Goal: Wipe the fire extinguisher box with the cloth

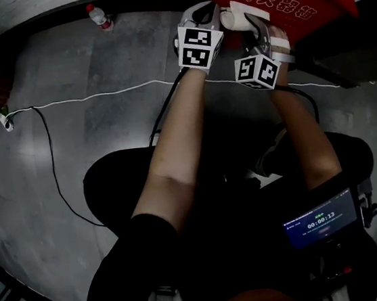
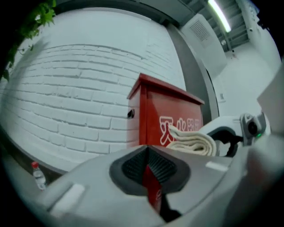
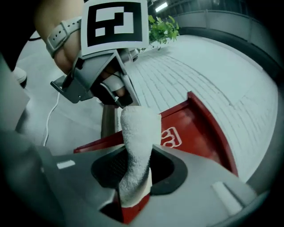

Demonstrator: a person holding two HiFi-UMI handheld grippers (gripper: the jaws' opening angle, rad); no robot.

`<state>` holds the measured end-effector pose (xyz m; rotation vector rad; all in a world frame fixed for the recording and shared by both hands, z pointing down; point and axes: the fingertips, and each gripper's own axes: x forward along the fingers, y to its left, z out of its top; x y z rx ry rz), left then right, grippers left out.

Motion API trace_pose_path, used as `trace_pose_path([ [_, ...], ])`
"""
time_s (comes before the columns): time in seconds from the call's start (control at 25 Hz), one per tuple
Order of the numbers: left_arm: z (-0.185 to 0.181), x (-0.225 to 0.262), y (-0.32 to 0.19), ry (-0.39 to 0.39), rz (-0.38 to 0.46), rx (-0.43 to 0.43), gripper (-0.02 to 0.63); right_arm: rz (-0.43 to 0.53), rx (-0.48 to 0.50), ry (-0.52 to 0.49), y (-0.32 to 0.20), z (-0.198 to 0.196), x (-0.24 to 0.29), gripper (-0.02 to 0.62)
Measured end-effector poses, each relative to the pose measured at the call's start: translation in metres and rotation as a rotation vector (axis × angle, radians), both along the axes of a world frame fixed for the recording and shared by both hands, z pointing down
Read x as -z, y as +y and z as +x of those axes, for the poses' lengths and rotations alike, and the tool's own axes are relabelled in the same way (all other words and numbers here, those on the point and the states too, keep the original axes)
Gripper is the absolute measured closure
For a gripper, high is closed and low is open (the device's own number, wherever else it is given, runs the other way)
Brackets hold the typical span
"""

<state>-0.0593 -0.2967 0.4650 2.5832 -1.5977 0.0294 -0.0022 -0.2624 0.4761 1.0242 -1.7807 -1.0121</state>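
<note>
**Tool state.** The right gripper [image 3: 135, 175] was closed on the cloth [image 3: 138, 133]. Its jaws pinched the folded roll at the lower end, and the free end stood out ahead of the jaws. The left gripper [image 2: 148, 167] had its jaws drawn together to a narrow slit and held nothing. Only the red of the box showed through the slit.

**Location.** The fire extinguisher box [image 2: 153, 117] stood on the floor [image 1: 103, 123] against the white brick wall [image 2: 80, 97]. Its lettered face was turned toward the person. The cloth lay over that face near its upper left corner. Actual contact between cloth and face could not be confirmed. The left gripper was just beside the right one, short of the box's left edge.

**Handling properties (judgement).**
- The cloth looked like terry. It was probably soft, light and limp, and would bend back under pressure rather than push.
- A grip across the folded thickness, as held, suited it. A grip closer to the working end would probably give a firmer wipe.
- The box looked like rigid painted sheet metal, smooth and likely slippery under the cloth.
- The box appeared heavy enough not to shift under wiping, so it needed no hold. If bracing were wanted, the left top corner was nearest the free gripper.
</note>
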Motion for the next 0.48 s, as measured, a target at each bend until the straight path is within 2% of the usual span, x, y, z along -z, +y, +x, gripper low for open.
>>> trace_pose_path([
  [0.08, -0.006, 0.035, 0.002, 0.023, 0.036, -0.003, 0.606, 0.060, -0.001, -0.012, -0.003, -0.006, 0.039, 0.479],
  [0.24, -0.021, 0.079, -0.005, -0.032, 0.118, 0.055, 0.606, 0.161, 0.010, -0.020, -0.013, -0.012, 0.100, 0.477],
  [0.48, -0.038, 0.128, -0.006, -0.014, 0.202, 0.101, 0.606, 0.238, 0.009, -0.018, -0.027, -0.020, 0.148, 0.472],
])
